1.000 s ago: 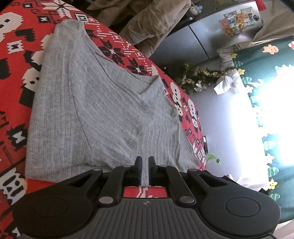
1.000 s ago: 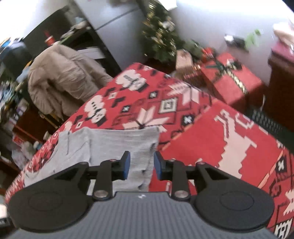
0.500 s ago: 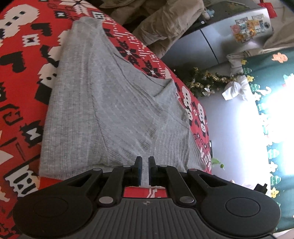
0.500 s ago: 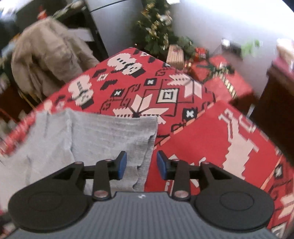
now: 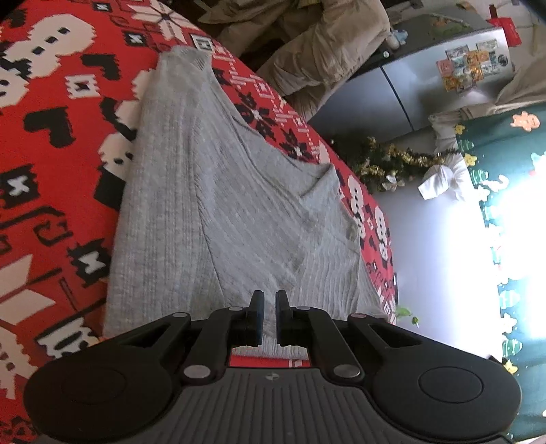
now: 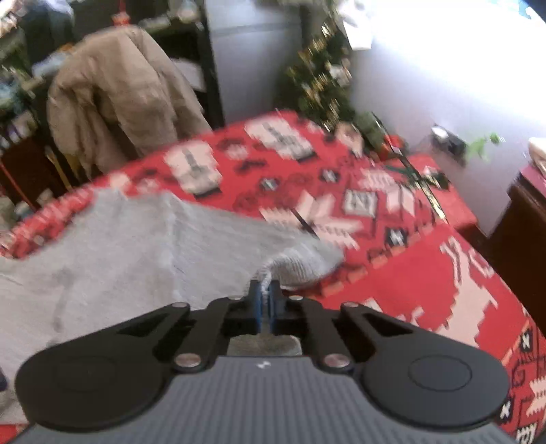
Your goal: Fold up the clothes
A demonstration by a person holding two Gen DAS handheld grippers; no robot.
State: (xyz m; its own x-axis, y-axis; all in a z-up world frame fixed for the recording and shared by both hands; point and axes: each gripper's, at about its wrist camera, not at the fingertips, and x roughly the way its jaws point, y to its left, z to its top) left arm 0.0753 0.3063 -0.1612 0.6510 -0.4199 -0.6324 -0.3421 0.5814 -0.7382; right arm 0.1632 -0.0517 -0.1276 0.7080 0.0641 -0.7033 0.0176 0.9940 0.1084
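Knitwear, a grey ribbed sweater (image 5: pixel 218 211) spread on the red patterned blanket (image 5: pixel 51 143), looks soft, light and stretchy, so hems suit best: left gripper (image 5: pixel 265 309) pinches its near edge, right gripper (image 6: pixel 264 296) its bunched corner.

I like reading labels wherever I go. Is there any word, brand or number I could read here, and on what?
None can be read.
Fridge: the stickers on it are too small to read.
Red card above the fridge: no readable print.
Red cloth: only woven patterns, no letters.
Left gripper: a small emblem, no words.
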